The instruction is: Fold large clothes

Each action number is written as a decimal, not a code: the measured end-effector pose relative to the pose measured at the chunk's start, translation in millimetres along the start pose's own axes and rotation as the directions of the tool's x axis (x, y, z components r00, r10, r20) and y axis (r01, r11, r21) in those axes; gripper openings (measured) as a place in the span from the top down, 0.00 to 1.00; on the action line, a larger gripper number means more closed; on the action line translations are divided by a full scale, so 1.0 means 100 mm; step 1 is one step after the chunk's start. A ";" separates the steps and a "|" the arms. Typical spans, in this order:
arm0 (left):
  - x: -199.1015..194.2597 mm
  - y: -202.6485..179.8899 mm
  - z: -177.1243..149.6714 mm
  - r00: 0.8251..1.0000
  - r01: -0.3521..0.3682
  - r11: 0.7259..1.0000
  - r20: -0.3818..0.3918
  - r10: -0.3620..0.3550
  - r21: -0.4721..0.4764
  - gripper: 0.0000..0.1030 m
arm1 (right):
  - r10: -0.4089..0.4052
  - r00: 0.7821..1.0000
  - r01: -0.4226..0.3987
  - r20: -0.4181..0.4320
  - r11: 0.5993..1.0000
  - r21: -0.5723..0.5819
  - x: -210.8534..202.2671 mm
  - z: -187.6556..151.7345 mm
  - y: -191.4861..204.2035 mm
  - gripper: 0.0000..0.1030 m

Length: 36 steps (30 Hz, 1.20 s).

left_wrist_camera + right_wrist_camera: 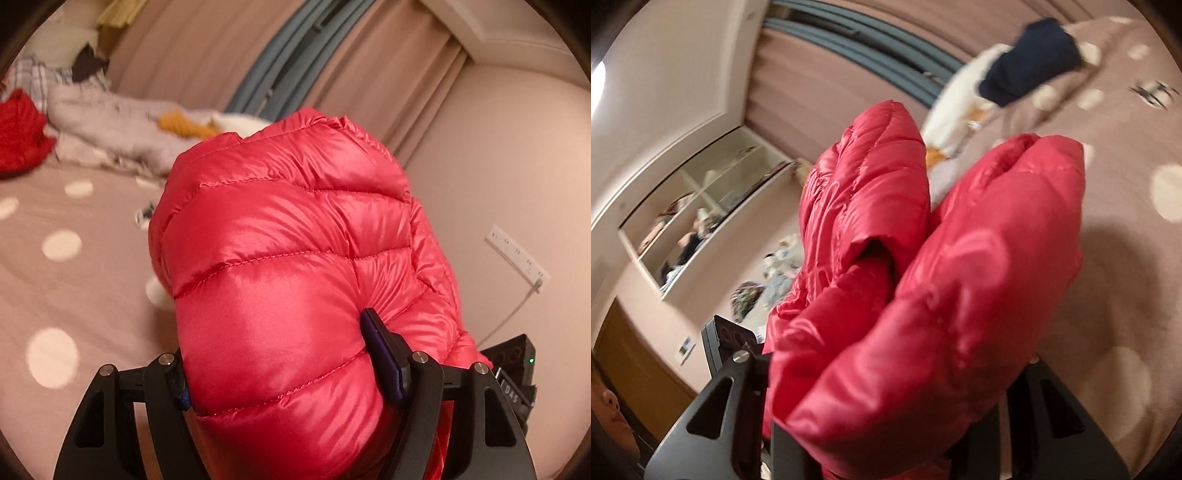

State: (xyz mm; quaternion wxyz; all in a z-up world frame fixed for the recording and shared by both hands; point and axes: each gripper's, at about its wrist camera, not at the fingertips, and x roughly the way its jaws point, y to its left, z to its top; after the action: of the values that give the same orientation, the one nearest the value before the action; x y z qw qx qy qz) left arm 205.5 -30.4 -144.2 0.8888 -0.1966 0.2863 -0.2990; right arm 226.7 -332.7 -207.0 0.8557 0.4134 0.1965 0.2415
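A red puffer jacket (pixel 288 258) fills both wrist views, bunched and held up off the bed (pixel 74 295). In the left view the left gripper (pixel 291 384) clamps a thick quilted fold: one blue-padded finger (pixel 384 358) presses into the fabric on the right, while the other is nearly buried under the bulge on the left, so the jaws stand fairly wide around the padding. The jacket's lower edge is cut off by the frame.

In the right view the same jacket (pixel 923 288) shows as two puffy lobes rising from the right gripper (pixel 886 424). Both fingertips are hidden beneath the fabric, and the picture is blurred; the jacket sits between the black arms, but how tightly the jaws bear on it cannot be told.

Behind, the bed wears a dusty-pink cover with pale dots. On it in the left view lie one red garment (pixel 22 140), one pale rumpled pile (pixel 110 129) with a mustard piece (pixel 184 125) on it, and a checked cloth (pixel 33 77), all soft in focus. The right view shows one dark navy garment (pixel 1030 59) on a white one (pixel 960 110). A wall socket strip (pixel 517 258) with one white cable plugged in sits right of the jacket. Pink curtains (pixel 207 51) hang farthest back; an open shelf (pixel 701 214) with indistinct contents lines the far wall.
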 end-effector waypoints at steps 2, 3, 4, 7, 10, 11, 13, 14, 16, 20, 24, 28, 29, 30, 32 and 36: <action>-0.18 -0.08 0.09 0.999 -0.011 1.000 0.030 0.011 0.008 0.29 | 0.053 0.999 -0.053 -0.002 0.998 -0.028 0.02 0.06 0.18 0.66; -0.26 -0.13 0.13 0.999 -0.020 1.000 0.046 0.019 0.015 0.29 | 0.070 0.998 -0.070 -0.003 0.997 -0.042 0.01 0.09 0.24 0.66; -0.38 -0.20 0.18 0.997 -0.033 0.999 0.072 0.031 0.026 0.29 | 0.084 0.996 -0.084 -0.004 0.995 -0.061 0.00 0.13 0.32 0.66; -0.66 -0.35 0.21 0.989 -0.068 0.996 0.134 0.060 0.056 0.29 | 0.134 0.991 -0.133 -0.004 0.985 -0.112 -0.02 0.18 0.53 0.65; -0.81 -0.50 0.21 0.982 -0.093 0.993 0.172 0.078 0.078 0.29 | 0.180 0.984 -0.179 -0.010 0.975 -0.134 -0.12 0.16 0.66 0.65; -0.81 -0.55 0.21 0.980 -0.098 0.992 0.180 0.082 0.081 0.29 | 0.192 0.981 -0.192 -0.011 0.972 -0.139 -0.17 0.14 0.71 0.65; -0.89 -0.63 0.19 0.977 -0.104 0.990 0.195 0.085 0.094 0.29 | 0.209 0.978 -0.207 -0.005 0.966 -0.154 -0.23 0.14 0.77 0.65; -0.91 -0.66 0.19 0.976 -0.106 0.989 0.201 0.084 0.101 0.29 | 0.217 0.976 -0.214 -0.002 0.963 -0.161 -0.27 0.14 0.80 0.65; -0.96 -0.65 0.24 0.973 -0.107 0.988 0.215 0.081 0.112 0.29 | 0.230 0.973 -0.225 0.006 0.958 -0.177 -0.36 0.10 0.86 0.64; -1.02 -0.68 0.23 0.969 -0.112 0.985 0.236 0.078 0.135 0.29 | 0.255 0.967 -0.247 0.022 0.951 -0.184 -0.52 0.07 0.89 0.64; -1.06 -0.72 0.19 0.965 -0.112 0.982 0.252 0.072 0.150 0.29 | 0.254 0.967 -0.244 0.028 0.950 -0.192 -0.58 0.06 0.94 0.64; -1.04 -0.65 0.21 0.965 -0.094 0.985 0.255 0.054 0.147 0.29 | 0.245 0.969 -0.232 0.035 0.948 -0.217 -0.65 0.07 1.01 0.64; -1.04 -0.64 0.21 0.966 -0.091 0.985 0.254 0.051 0.146 0.29 | 0.241 0.970 -0.227 0.038 0.949 -0.220 -0.67 0.07 1.02 0.64; -1.02 -0.62 0.22 0.966 -0.090 0.985 0.253 0.050 0.147 0.29 | 0.237 0.971 -0.222 0.040 0.949 -0.224 -0.68 0.06 1.03 0.64; -1.01 -0.60 0.22 0.967 -0.089 0.985 0.252 0.048 0.151 0.29 | 0.228 0.973 -0.213 0.043 0.951 -0.223 -0.70 0.05 1.04 0.64; -0.98 -0.62 0.20 0.969 -0.089 0.983 0.242 0.048 0.160 0.29 | 0.215 0.975 -0.200 0.050 0.957 -0.210 -0.74 0.02 1.03 0.64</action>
State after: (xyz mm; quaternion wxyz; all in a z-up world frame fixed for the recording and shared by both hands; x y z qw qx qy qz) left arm 128.0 -10.2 -58.5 0.9399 -0.1446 0.1582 -0.2656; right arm 142.4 -320.6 -113.6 0.8699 0.3505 0.0953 0.3336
